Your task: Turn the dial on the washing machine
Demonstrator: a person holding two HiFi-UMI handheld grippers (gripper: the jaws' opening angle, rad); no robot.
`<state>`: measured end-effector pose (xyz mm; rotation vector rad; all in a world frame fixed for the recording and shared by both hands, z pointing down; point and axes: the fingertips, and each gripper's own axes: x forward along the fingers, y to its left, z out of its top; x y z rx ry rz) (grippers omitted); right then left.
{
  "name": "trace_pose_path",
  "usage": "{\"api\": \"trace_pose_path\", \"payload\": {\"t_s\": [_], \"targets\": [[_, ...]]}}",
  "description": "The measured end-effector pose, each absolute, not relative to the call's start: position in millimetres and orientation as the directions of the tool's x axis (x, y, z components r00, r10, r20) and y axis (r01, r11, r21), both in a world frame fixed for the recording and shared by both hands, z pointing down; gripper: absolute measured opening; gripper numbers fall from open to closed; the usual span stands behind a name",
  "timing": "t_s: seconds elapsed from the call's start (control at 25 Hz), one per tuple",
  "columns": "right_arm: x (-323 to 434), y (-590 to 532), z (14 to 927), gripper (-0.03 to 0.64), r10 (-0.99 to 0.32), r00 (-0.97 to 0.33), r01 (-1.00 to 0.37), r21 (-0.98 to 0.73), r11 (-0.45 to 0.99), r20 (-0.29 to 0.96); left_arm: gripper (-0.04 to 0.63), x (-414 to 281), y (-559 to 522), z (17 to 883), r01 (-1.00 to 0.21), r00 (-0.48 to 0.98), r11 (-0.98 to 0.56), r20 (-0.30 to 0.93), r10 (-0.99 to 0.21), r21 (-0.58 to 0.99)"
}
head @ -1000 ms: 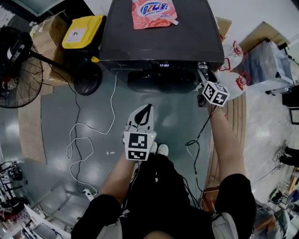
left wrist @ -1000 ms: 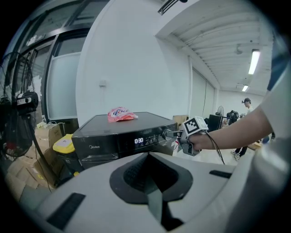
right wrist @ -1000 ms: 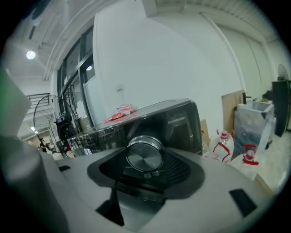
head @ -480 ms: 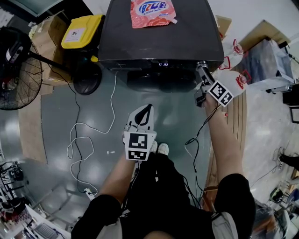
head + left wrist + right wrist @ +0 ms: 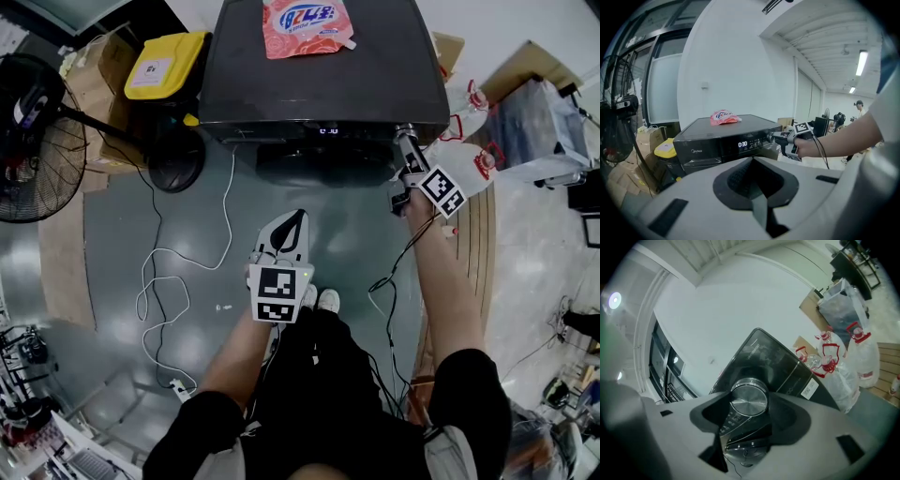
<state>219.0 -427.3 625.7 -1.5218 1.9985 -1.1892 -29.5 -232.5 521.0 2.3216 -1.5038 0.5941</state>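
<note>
The black washing machine (image 5: 328,66) stands ahead of me, with its lit display (image 5: 328,129) on the front panel. Its silver dial (image 5: 749,399) sits at the panel's right end. My right gripper (image 5: 407,150) reaches straight at it and is shut on the dial, one dark pad on either side. In the left gripper view the right gripper (image 5: 780,138) meets the dial (image 5: 769,137) at the panel. My left gripper (image 5: 286,230) hangs low over the floor in front of the machine, shut and holding nothing.
A pink detergent pouch (image 5: 307,23) lies on the machine's lid. A yellow-lidded bin (image 5: 167,64) and a standing fan (image 5: 33,141) are to the left. White cable (image 5: 178,272) loops over the floor. Tied plastic bags (image 5: 469,141) and a wooden pallet (image 5: 473,234) lie to the right.
My right gripper has rolled at the dial, so its marker cube now sits tilted and a little further right. The left gripper has not moved.
</note>
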Motion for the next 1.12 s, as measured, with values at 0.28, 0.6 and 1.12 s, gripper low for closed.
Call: {"api": "trace_pose_path", "payload": {"t_s": [0.28, 0.6, 1.12], "targets": [[222.3, -428.7, 630.6, 0.268, -0.93, -0.339, -0.427, -0.904, 0.017, 0.142, 0.009, -31.0, -230.4, 524.3, -0.915, 0.361, -0.401, 0.506, -0.783, 0.033], [222.8, -434.7, 635.3, 0.274, -0.942, -0.315, -0.258, -0.966, -0.034, 0.117, 0.009, -34.2, -232.4, 527.7, -0.917, 0.356, -0.397, 0.514, -0.78, 0.033], [223.4, -434.0, 639.0, 0.275, -0.957, -0.281, -0.037, -0.997, -0.062, 0.07, 0.009, -38.9, -233.6, 524.9, -0.917, 0.355, -0.397, 0.512, -0.782, 0.029]]}}
